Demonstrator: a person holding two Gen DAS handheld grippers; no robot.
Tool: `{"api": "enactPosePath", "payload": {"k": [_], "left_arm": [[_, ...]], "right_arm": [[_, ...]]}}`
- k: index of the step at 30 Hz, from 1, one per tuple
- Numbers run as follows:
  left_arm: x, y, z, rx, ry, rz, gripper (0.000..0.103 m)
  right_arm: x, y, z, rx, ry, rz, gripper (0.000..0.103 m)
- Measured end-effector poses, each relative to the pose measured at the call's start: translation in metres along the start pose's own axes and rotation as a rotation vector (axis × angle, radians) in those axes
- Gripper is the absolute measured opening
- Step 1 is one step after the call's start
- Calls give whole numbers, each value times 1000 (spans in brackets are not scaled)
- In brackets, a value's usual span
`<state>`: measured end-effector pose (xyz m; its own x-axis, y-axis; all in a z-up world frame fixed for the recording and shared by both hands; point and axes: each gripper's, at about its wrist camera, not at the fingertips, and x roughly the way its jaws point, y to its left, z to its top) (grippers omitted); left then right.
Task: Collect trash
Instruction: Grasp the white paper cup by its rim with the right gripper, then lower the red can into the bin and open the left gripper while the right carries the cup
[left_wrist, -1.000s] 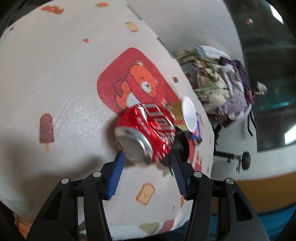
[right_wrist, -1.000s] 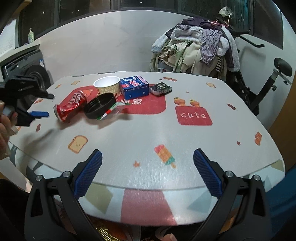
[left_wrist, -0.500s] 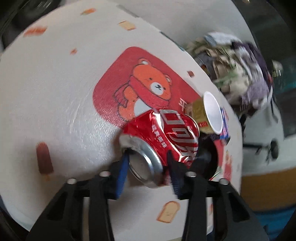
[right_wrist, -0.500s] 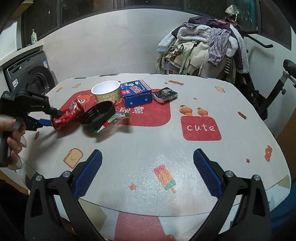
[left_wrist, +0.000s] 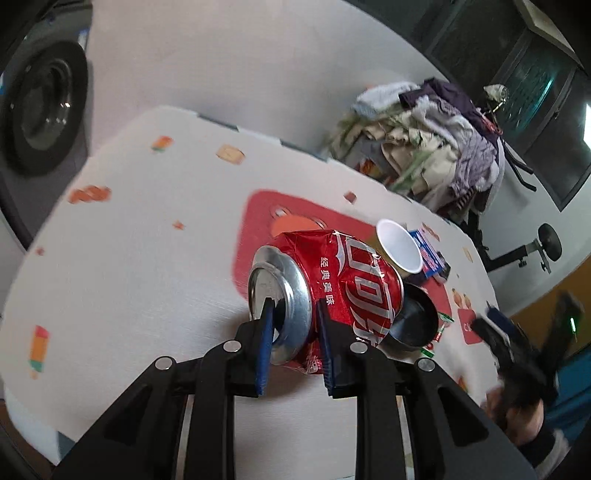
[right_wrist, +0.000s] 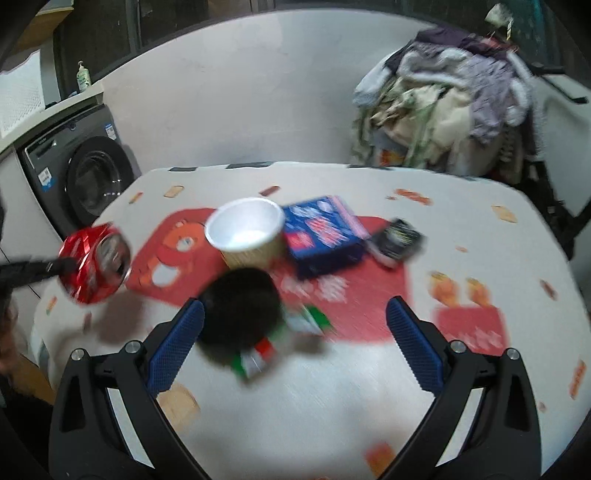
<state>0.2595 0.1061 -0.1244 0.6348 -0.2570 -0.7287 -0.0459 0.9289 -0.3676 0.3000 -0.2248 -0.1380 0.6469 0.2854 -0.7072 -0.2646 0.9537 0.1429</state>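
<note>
The crushed red can (left_wrist: 332, 295) is held by the left gripper (left_wrist: 293, 332) at its open end, clear of the counter (left_wrist: 129, 258); the jaws are closing on the rim, one pad inside the mouth. The right gripper (right_wrist: 291, 347) is spread wide and empty above the black lid (right_wrist: 240, 306) and wrapper (right_wrist: 310, 321). Because only thin, dented metal is pinched, the can could be twisted loose and dropped. The paper cup (right_wrist: 247, 232) could be knocked over by the right gripper.
</note>
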Motion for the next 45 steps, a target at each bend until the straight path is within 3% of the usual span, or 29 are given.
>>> {"api": "enactPosePath", "payload": {"k": [4,11,15,17,18,24,32,45], "left_arm": [[-15,14,0,2,-26,8,22],[-26,32,-3,30,-52,4,22],[-28,36,-7,31,-57,-6,22],[-27,38,-9,29,-54,-12,22],[-28,39,-11,26,-53,-16,22],[-32,33,-15,37,-53,-24,22],[-52,9,-26,95,-58,-37,22],[-90,-45,-87,235,-20,-73,22]], "right_arm": [[50,21,32,40,83,17,97],[129,53,69,25,214,-66,98],[146,66,75,-45,250,-140,98],[146,69,76,-69,257,-155,86],[144,71,76,-86,252,-159,86],[107,68,80,-84,163,-52,85],[23,66,63,-94,30,59,85],[-105,64,-17,-89,-72,79,85]]}}
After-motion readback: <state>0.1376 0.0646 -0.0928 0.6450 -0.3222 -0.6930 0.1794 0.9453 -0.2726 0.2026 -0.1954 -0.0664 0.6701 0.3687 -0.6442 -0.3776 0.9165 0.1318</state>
